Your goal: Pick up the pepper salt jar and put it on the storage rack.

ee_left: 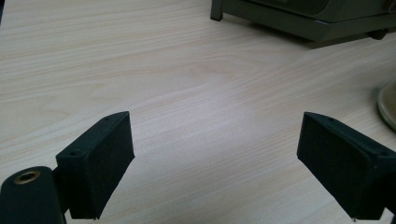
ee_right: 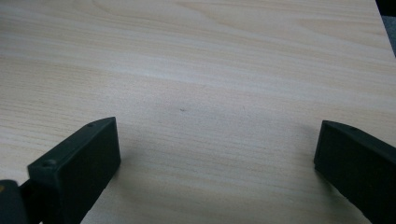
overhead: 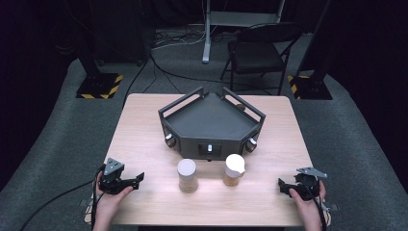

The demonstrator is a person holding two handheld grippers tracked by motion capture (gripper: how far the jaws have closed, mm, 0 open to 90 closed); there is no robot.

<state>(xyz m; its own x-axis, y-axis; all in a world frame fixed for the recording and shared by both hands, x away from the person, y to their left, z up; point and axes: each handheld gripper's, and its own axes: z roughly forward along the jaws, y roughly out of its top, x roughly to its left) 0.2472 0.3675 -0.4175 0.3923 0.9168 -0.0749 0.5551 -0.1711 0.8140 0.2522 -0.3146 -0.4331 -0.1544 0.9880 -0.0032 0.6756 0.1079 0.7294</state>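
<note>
A: Wood bench (overhead: 144,125), two jars near the front edge. Left jar (overhead: 187,175) has a flat white lid; right jar (overhead: 234,170) sits just beside it, white lid, looks like it has a spout. Both upright, apart from each other, just in front of the dark tray (overhead: 211,120)

B: Hands?

A: Left gripper (overhead: 139,179) low at the front left corner, right gripper (overhead: 281,185) at the front right. Both well apart from the jars, pointing inward

B: Jaws?

A: Both released. In the left gripper view the pads (ee_left: 100,163) stand wide with bare bench between them. Same in the right gripper view (ee_right: 81,163), nothing gripped

B: So what step?

A: I'd say the start: hands parked, nothing touched yet. Reach not begun

B: Next?

A: Likely each gripper goes for its nearer jar. Left needs to travel right, jaws level, straddle the jar body below the lid, then close. Jars are tall and narrow, so come in square; a glancing pad could tip one

B: Tray?

A: Looks empty from above, can't say whether it's the target
</note>
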